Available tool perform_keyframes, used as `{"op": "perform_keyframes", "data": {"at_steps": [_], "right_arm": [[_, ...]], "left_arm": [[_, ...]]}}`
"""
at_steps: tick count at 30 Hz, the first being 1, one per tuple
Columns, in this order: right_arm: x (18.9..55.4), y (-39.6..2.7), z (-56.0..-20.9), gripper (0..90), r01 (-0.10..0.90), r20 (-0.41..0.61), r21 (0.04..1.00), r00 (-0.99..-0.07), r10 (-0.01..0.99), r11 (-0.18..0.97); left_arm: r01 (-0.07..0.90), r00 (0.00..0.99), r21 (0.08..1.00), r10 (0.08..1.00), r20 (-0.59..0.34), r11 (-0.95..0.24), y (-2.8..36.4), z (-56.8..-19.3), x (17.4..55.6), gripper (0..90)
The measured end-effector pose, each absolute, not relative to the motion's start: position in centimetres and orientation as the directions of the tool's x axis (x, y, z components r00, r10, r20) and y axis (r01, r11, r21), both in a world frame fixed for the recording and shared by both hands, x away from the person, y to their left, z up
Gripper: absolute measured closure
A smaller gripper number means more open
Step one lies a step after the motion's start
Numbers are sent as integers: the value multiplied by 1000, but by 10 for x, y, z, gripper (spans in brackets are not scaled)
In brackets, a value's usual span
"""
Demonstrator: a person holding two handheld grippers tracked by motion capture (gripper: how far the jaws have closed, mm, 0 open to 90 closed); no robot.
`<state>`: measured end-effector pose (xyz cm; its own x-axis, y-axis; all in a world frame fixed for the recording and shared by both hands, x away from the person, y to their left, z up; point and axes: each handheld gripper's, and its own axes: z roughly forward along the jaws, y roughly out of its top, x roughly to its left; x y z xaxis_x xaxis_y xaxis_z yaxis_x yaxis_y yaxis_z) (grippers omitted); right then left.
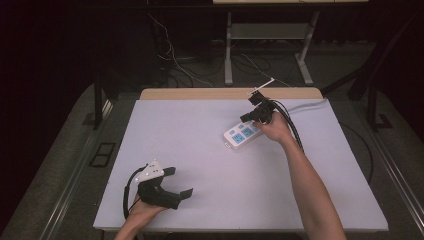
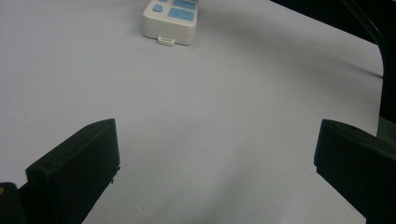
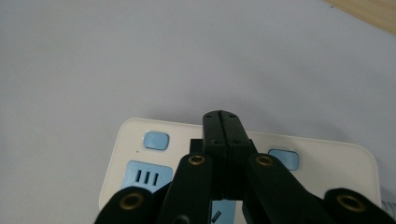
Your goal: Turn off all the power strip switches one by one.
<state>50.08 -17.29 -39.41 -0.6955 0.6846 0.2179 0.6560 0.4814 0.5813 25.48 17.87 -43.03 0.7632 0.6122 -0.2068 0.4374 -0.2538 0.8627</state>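
Lab: dark curtains, floor cables [image 1: 175,62]

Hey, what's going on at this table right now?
A person works at a white table with a gripper in each hand. The right gripper, jaws shut with nothing between them, is held over the white power strip with blue sockets, its tip just above the strip's top; whether it touches cannot be told. The left gripper rests near the table's front edge, jaws wide open and empty, pointing toward the strip.
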Motion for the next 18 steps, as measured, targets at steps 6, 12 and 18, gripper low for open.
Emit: {"op": "perform_keyframes", "data": {"at_steps": [6,12,18], "right_arm": [[502,-167,-401,900,660,213,562,-698,684,499],[503,-166,-409,900,670,217,544,-693,687,505],[503,-164,-411,900,663,207,551,-697,687,507]], "left_arm": [[436,763,864,612,-207,-252,179,-430,254,0],[436,764,865,611,-210,-248,180,-430,255,0],[436,766,864,609,-208,-253,180,-430,254,0]]}}
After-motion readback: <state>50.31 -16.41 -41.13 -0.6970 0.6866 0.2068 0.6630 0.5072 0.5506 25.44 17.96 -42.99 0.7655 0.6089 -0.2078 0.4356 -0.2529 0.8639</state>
